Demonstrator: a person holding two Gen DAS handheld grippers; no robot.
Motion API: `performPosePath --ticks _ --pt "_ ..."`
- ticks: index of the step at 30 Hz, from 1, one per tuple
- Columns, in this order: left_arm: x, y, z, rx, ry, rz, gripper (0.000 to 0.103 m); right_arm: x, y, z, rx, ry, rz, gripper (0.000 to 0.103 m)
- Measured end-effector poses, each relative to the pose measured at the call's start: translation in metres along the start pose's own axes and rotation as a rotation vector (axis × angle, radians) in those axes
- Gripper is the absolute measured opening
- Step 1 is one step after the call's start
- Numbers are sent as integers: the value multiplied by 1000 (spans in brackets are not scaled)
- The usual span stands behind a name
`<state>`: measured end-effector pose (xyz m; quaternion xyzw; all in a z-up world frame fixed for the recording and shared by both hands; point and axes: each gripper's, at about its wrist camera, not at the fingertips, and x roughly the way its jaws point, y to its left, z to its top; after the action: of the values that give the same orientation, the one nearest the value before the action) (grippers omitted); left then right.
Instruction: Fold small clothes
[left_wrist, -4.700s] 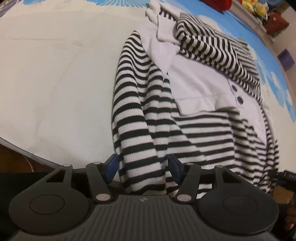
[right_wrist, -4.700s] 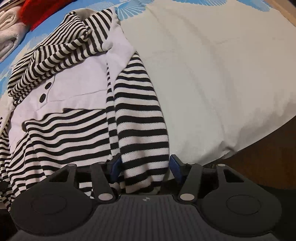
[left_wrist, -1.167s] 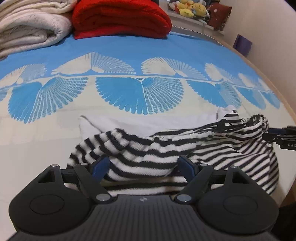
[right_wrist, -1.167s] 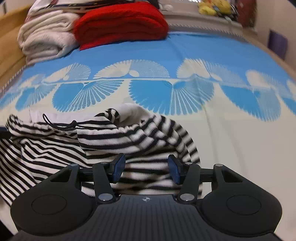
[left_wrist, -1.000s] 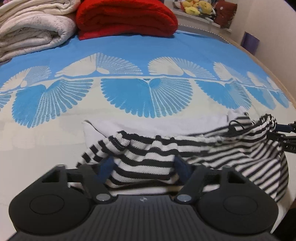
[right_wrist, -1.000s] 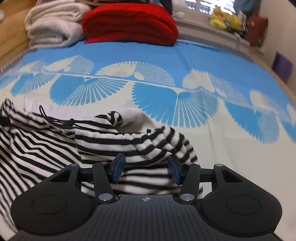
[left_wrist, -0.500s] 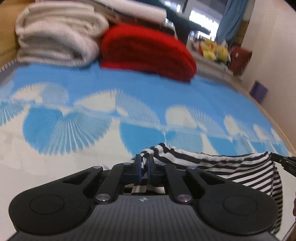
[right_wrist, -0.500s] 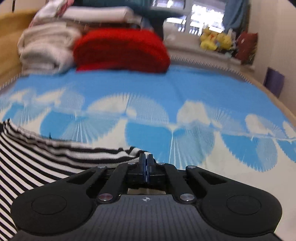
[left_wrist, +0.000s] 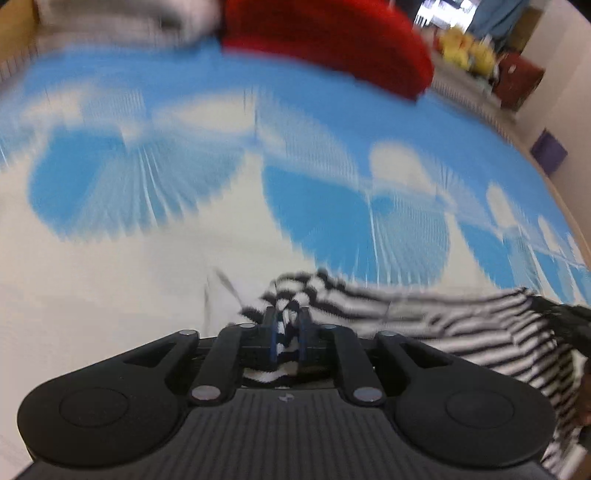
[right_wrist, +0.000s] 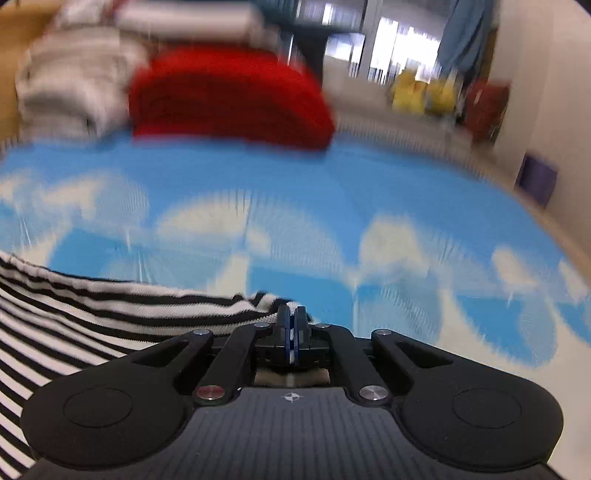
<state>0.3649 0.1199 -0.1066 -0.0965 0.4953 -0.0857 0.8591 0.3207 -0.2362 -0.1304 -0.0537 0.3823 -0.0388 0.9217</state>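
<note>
Left wrist view: left gripper (left_wrist: 287, 325) clamped on a bunched corner of the striped sweater (left_wrist: 461, 332), jaws just eased slightly, cloth between them; probably gripped to carry the edge over for a fold. Beyond, blue-and-cream bedspread (left_wrist: 147, 258), red blanket (left_wrist: 325, 40).

Right wrist view: right gripper (right_wrist: 294, 326) pinched tight on the sweater's other corner, fabric stretched leftward. Behind, window (right_wrist: 399, 48), yellow toys (right_wrist: 424, 92).

The left gripper (left_wrist: 287, 325) is sitting at the bottom middle of its picture, pinching a bunch of the striped top (left_wrist: 424, 314) between its blue pads, which have just been opening a little. The right gripper (right_wrist: 294, 326) is squeezing tight on the top's edge, low in its picture.
</note>
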Motion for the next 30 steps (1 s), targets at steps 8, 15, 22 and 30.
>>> performPosePath --ticks 8,15,22,30 --pt "-36 70 17 -320 -119 -128 54 -8 -25 8 98 26 95 30" --pt "-17 66 10 -219 26 -98 53 -6 -79 -2 245 52 93 47" --pt "-4 43 5 -80 22 -48 3 17 -85 -16 267 159 144 35" --pt "-13 44 6 -54 -107 46 3 -16 -78 7 278 -102 113 1"
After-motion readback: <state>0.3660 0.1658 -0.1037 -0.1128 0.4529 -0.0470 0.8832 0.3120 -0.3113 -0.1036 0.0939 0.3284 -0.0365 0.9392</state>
